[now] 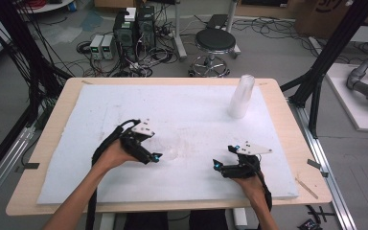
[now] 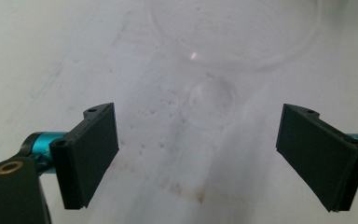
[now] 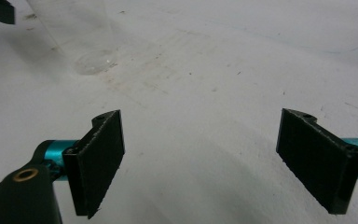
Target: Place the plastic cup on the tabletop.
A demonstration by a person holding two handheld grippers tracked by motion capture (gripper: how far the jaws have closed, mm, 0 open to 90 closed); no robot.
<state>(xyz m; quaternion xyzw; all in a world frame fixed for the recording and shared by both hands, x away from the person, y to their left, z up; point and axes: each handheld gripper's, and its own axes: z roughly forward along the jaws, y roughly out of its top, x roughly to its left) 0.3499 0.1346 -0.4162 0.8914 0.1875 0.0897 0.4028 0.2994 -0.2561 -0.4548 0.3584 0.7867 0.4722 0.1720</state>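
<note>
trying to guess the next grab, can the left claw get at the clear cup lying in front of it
Probably yes. The left claw is open and the clear cup lies on its side straight ahead of it on the white foam board, its mouth facing the claw. Nothing sits between them.

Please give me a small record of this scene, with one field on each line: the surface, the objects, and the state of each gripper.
surface: white foam board lying on a wooden table
object 1: stack of clear plastic cups, standing upside down at the far right of the board
object 2: single clear cup, upright just ahead of the left gripper
left gripper: open, holding nothing
right gripper: open, holding nothing, low over the bare board
beyond the table: round black stool and electronic boxes on the floor
</note>
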